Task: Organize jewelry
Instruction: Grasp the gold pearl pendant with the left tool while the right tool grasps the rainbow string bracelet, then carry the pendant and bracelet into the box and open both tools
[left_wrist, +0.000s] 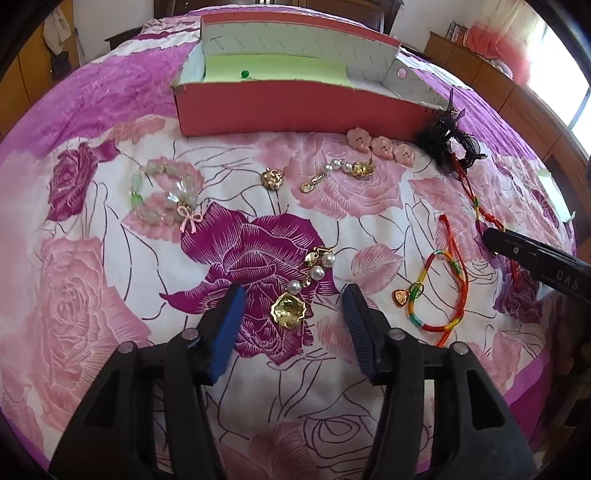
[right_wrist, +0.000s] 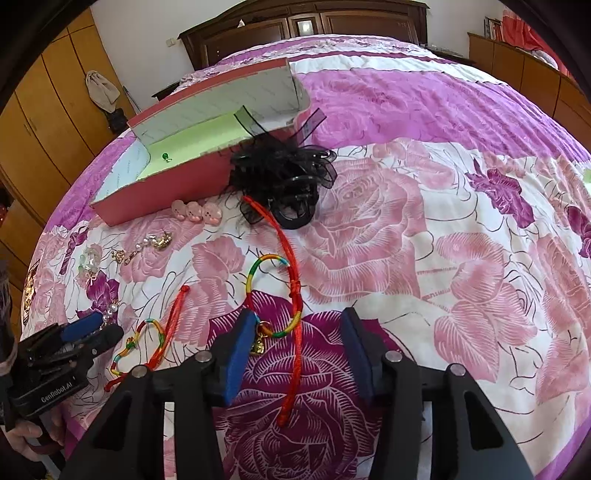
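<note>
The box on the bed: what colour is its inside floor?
Light green floor, best seen in the left wrist view.

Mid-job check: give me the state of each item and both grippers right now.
Left gripper: open, over the pearl earring, not gripping.
Pearl earring: flat on the bedspread.
Right gripper: open, around the rainbow cord bracelet.
Rainbow cord bracelet: on the bedspread, not gripped.
Red box: open, holding one green bead.
Black hair clip: outside, against the box.
Bead bracelet: loose on the bedspread.
</note>
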